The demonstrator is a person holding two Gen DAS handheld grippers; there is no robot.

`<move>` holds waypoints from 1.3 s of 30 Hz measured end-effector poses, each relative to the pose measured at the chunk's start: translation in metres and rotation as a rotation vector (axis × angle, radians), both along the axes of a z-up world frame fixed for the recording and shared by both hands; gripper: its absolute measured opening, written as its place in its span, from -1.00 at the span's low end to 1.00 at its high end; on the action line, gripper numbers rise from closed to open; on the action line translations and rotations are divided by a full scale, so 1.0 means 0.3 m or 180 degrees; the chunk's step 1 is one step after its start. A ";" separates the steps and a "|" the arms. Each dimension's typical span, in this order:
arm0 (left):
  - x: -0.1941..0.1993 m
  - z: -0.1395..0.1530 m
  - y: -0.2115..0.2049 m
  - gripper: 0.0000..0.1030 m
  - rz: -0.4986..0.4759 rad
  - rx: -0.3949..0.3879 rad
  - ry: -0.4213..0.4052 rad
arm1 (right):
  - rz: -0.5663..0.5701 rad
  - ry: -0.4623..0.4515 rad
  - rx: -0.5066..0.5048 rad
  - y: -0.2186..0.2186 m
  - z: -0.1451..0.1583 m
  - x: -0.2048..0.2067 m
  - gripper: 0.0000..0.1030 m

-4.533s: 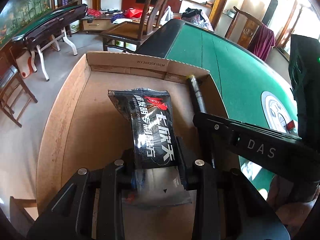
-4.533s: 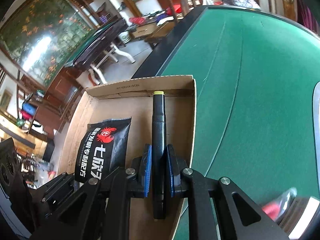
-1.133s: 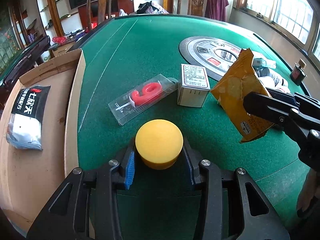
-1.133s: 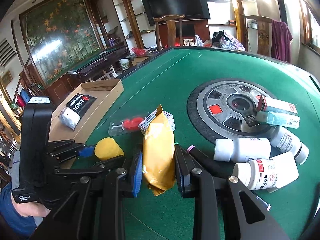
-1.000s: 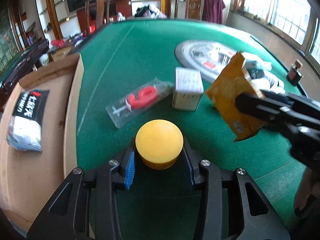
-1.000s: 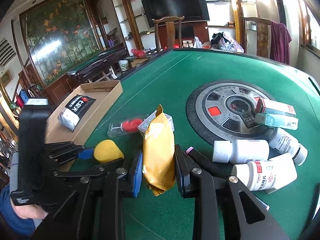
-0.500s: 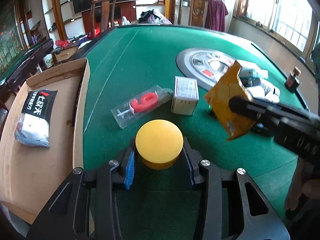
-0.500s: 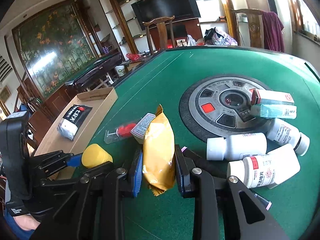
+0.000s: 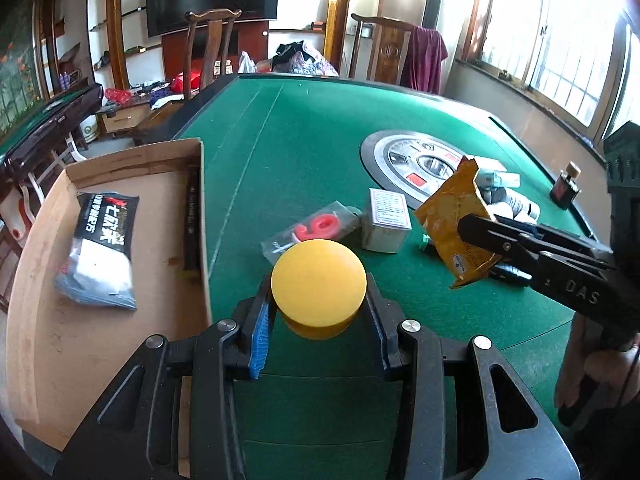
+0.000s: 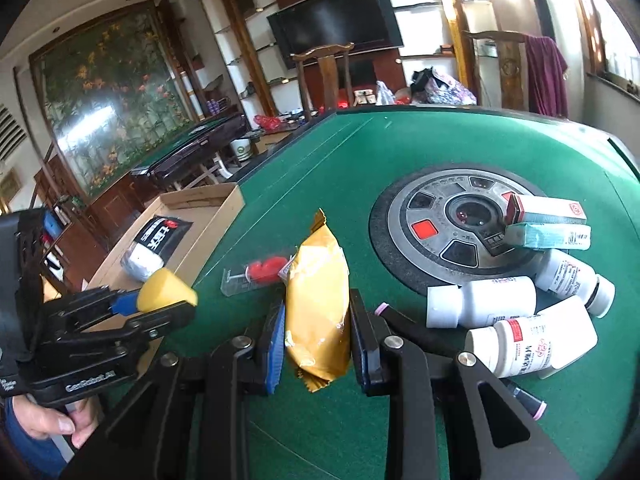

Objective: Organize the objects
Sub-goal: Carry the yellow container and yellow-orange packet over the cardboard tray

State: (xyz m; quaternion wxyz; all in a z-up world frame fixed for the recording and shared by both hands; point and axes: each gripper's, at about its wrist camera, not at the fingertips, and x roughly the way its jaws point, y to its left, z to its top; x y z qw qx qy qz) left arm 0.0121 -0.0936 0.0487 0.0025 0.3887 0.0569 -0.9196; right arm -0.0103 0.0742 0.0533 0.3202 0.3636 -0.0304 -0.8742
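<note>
My left gripper [image 9: 318, 308] is shut on a round yellow sponge [image 9: 319, 282], held above the green table near the cardboard box [image 9: 100, 340]; the same sponge [image 10: 166, 283] shows at the left of the right wrist view. My right gripper [image 10: 316, 344] is shut on a yellow snack packet [image 10: 318, 304], lifted off the felt; the packet [image 9: 454, 220] appears at the right of the left wrist view. Inside the box lie a black sachet [image 9: 100, 248] and a dark marker [image 9: 192, 220].
On the felt lie a bagged red number candle [image 9: 316, 228], a small white carton [image 9: 386, 218], several white pill bottles [image 10: 508, 312], two medicine boxes [image 10: 548, 220] and a dark pen [image 10: 520, 394] near the round centre panel [image 10: 448, 232]. A small dark bottle [image 9: 564, 184] stands far right.
The left gripper with the sponge has risen and drawn back, so the box and table show from higher up. The right gripper with the packet has barely moved.
</note>
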 end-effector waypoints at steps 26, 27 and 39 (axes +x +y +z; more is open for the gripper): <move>0.120 0.113 -0.297 -0.23 0.0419 0.0142 0.0312 | 0.0440 -0.0093 -0.0266 -0.327 0.057 0.080 -0.46; 0.124 0.113 -0.309 -0.22 0.0442 0.0141 0.0308 | 0.0472 -0.0103 -0.0267 -0.344 0.058 0.084 -0.46; 0.178 0.066 -0.490 -0.22 0.0741 0.0187 0.0218 | 0.0723 -0.0154 -0.0217 -0.520 0.065 0.125 -0.46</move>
